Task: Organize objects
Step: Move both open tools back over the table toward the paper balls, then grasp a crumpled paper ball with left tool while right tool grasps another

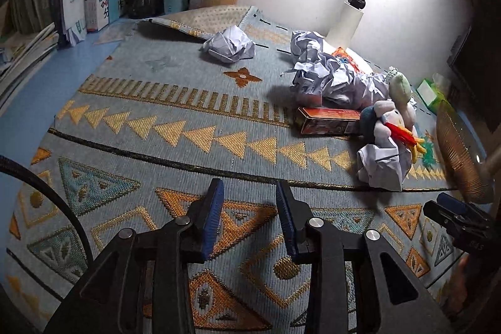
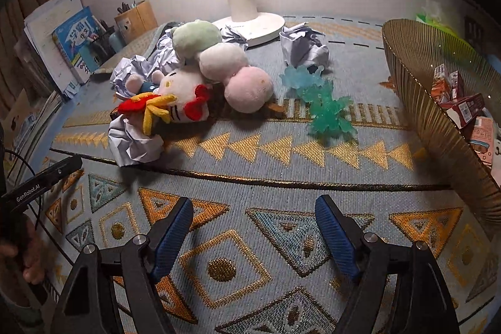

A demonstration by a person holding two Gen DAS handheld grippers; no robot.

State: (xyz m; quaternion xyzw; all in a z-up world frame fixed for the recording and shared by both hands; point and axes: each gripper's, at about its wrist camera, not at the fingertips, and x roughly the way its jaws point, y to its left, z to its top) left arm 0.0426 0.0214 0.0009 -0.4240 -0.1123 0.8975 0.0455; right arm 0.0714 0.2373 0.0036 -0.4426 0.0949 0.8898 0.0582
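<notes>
Both grippers hover over the patterned mat (image 2: 250, 165) on the table with nothing in them: left gripper (image 1: 250, 193) has its jaws parted a bit, right gripper (image 2: 253, 212) spread wide. Plush toys (image 2: 200, 74), crumpled paper balls (image 2: 134, 143) and a red box (image 1: 325, 121) sit piled mid-mat by the lamp base (image 2: 250, 24). Gold basket (image 2: 438, 102) at right holds small cartons (image 2: 463, 108).
</notes>
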